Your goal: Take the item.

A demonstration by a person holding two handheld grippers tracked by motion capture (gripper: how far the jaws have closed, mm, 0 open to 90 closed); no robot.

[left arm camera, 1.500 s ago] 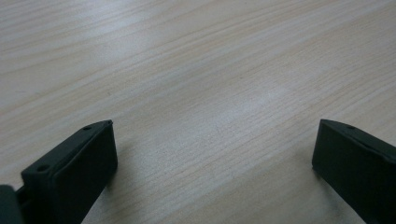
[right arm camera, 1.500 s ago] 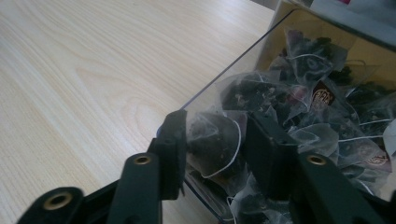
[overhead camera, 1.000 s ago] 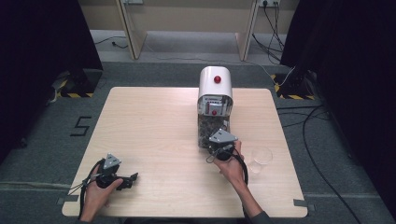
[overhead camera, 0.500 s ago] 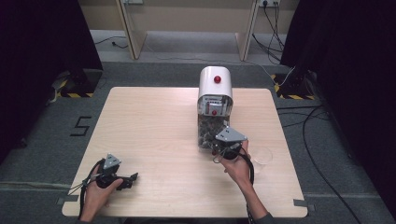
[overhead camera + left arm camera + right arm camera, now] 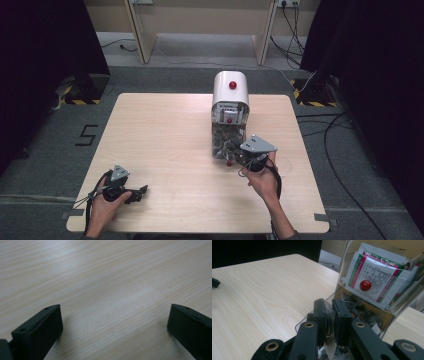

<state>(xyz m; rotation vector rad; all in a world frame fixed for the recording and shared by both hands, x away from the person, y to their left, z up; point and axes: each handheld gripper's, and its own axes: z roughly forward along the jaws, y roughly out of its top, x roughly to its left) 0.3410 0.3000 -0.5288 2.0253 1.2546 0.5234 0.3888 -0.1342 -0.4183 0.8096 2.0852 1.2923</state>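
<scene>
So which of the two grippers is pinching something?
The right gripper, by the dispenser: its jaws are shut on a clear packet. The left gripper has wide-open, empty jaws.

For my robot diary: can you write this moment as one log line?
right gripper: shut on clear packet | at dispenser | left gripper: open, over table
</scene>
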